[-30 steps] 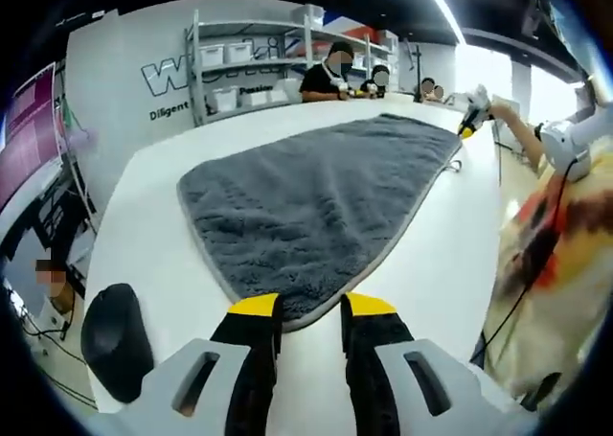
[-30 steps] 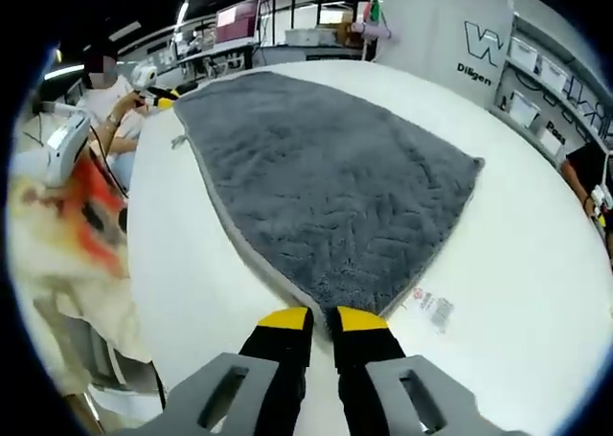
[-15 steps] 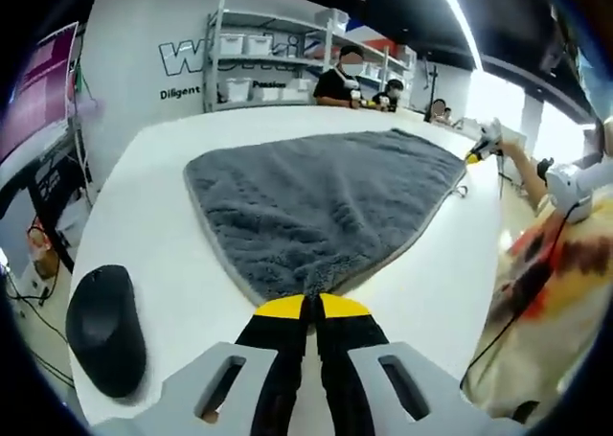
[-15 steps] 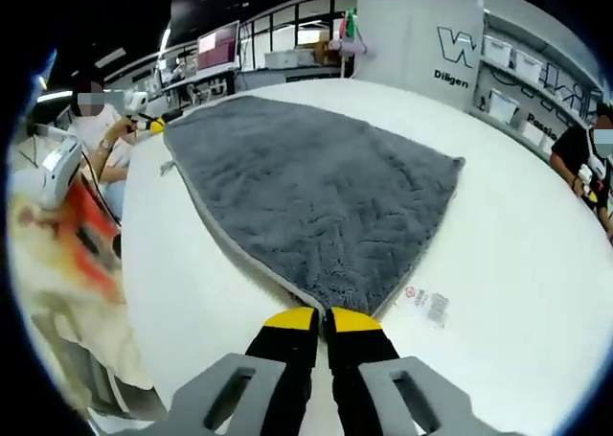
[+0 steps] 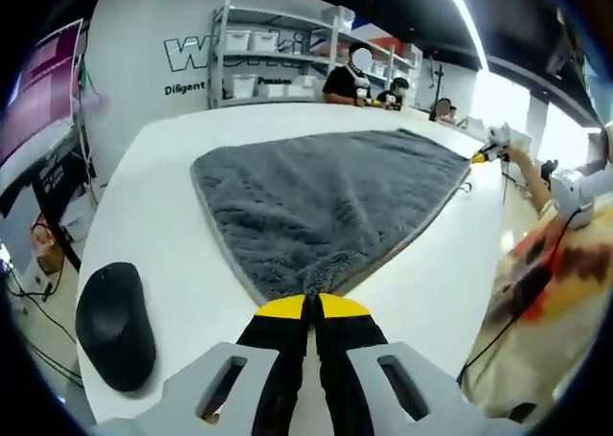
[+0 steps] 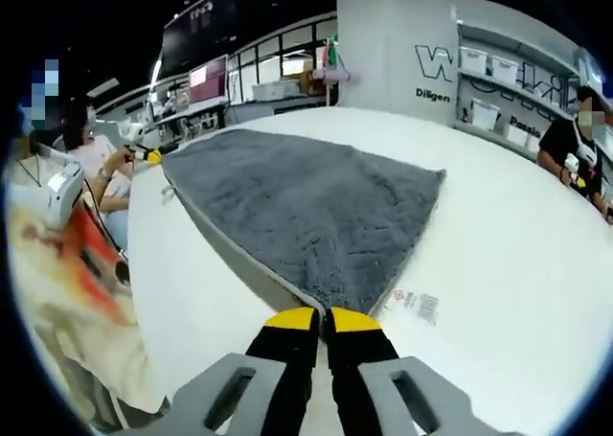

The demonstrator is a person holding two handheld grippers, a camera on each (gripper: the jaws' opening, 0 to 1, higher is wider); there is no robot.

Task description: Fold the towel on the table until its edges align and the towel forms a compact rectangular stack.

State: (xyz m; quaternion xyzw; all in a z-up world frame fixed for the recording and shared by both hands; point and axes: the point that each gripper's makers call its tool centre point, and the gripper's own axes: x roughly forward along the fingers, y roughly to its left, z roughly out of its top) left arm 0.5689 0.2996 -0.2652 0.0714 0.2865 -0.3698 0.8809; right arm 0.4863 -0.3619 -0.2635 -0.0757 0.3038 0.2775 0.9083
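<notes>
The grey plush towel [image 5: 326, 206] is spread on the white table [image 5: 153, 216]. One near corner is clamped in the left gripper [image 5: 305, 307], another in the right gripper [image 6: 321, 316], jaws together.

Your scene bright, evenly lit from overhead. Ceiling light strip [image 5: 460, 14] blown out in left gripper view; window [image 5: 498, 96] glare at right. White tabletop [image 6: 517, 216] near overexposed, shadows faint. Strong fisheye bending at edges; your printed clothing [image 5: 546, 263] smeared, out of focus. Centre sharp.
</notes>
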